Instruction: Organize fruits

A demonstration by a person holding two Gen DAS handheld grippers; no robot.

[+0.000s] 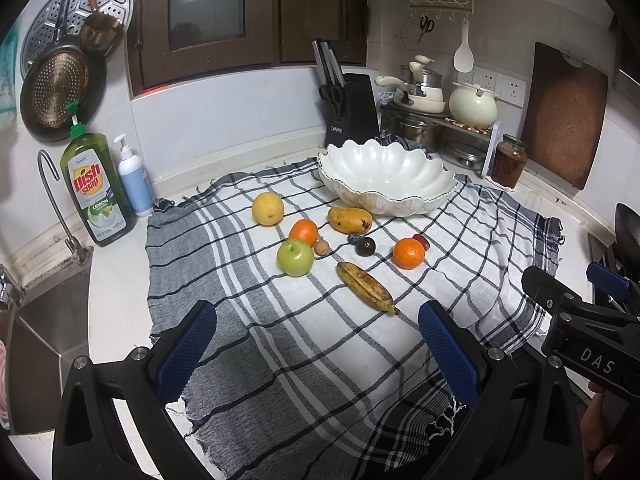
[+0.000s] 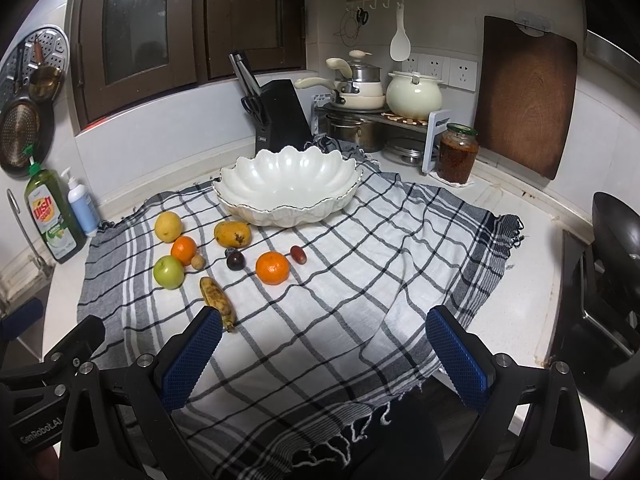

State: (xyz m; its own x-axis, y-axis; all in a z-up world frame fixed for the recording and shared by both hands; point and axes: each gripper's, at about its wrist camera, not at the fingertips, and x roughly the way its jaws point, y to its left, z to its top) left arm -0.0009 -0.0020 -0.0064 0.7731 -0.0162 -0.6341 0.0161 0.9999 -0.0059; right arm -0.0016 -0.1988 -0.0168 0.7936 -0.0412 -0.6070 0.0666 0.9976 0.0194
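White bowl (image 1: 386, 178): scalloped ceramic, empty, at the far side of the checked cloth (image 1: 472, 280); likely heavy and chippable, so fruit should be set in, not dropped.
Fruit spot: all loose on the cloth in front of the bowl, none inside yet.
Banana (image 1: 366, 287): nearest the claws, spotted and probably soft; take it across the middle with light pressure.
Apple (image 1: 295, 257): firm, smooth, round; grip across its widest part or it may slip.
Oranges: one (image 1: 303, 232) touching the apple's far side, one (image 1: 408, 253) apart to the right; firm skin, easy hold.
Mango (image 1: 349, 219): just before the bowl, marked skin, likely ripe and bruisable.
Lemon (image 1: 267, 209): far left, firm.
Small fruit: dark plum (image 1: 365, 246) and a few tiny pieces beside it; light, prone to roll, need a careful pinch.
Left claw (image 1: 318, 354): fingers wide apart, empty, hovering over the near cloth.
Right claw (image 2: 324, 358): fingers wide apart, empty, beside the left.
Bench (image 1: 116, 300): pale, under the cloth.
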